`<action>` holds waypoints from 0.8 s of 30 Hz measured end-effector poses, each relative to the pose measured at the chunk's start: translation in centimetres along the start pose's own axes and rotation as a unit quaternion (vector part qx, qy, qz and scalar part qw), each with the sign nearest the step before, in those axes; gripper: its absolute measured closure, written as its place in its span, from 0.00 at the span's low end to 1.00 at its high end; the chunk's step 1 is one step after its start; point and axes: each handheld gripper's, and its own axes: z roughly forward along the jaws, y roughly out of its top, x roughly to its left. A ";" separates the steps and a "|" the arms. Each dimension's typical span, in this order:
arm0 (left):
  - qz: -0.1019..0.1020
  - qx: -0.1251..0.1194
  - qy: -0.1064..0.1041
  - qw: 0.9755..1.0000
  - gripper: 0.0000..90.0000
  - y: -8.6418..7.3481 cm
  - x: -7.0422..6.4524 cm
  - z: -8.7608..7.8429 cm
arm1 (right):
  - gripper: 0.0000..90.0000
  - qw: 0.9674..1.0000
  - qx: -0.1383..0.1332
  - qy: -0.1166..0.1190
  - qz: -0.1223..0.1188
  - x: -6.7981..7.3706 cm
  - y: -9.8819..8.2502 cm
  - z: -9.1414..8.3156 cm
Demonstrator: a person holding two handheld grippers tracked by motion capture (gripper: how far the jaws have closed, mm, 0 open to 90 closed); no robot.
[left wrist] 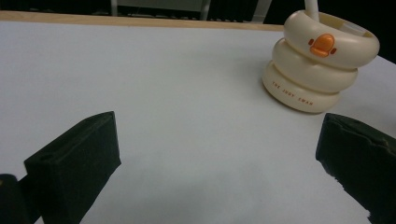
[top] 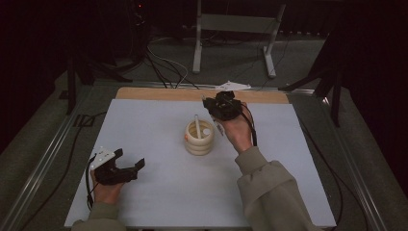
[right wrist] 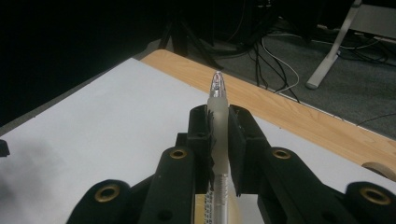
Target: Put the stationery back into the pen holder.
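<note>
At the left of the white worktop [top: 159, 192], the left gripper [top: 130, 166] rests low, its jaws wide and empty, out of the way and aimed at the holder. Mid-worktop stands a cream ringed pen holder [top: 199, 138] with one pen [top: 197, 126] upright inside. Just right of it, the right gripper [right wrist: 217, 126] clamps a clear pen [right wrist: 218, 93] between narrow jaws, tip outward, seemingly ready for slotting in.

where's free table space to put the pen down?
The right gripper is shut on the pen. The white tabletop is bare left of the cream ring-shaped holder, and between it and the open left gripper. Near edge and right side are bare too. Only the holder's spot is crowded.
</note>
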 end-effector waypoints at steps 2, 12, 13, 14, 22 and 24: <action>0.000 0.000 0.000 1.000 0.00 0.0 0.0 0.0 | 0.89 1.000 -0.001 -0.001 0.000 -0.1 0.0 0.2; -0.001 0.000 0.000 1.000 0.00 0.0 0.1 0.0 | 0.89 1.000 -0.016 -0.001 -0.001 0.2 0.4 0.8; -0.001 0.000 0.000 1.000 0.00 0.0 0.1 -0.1 | 0.89 1.000 -0.017 0.000 -0.003 0.3 0.4 0.8; -0.001 -0.001 0.000 1.000 0.00 0.0 0.1 -0.1 | 0.89 1.000 -0.020 0.000 -0.002 0.4 0.5 0.8; -0.001 -0.002 -0.001 1.000 0.00 0.0 0.1 -0.1 | 0.89 1.000 -0.030 0.003 -0.004 0.8 0.5 1.0; -0.001 -0.001 -0.001 1.000 0.00 0.0 0.1 -0.1 | 0.89 1.000 -0.031 0.003 -0.004 0.8 0.5 1.1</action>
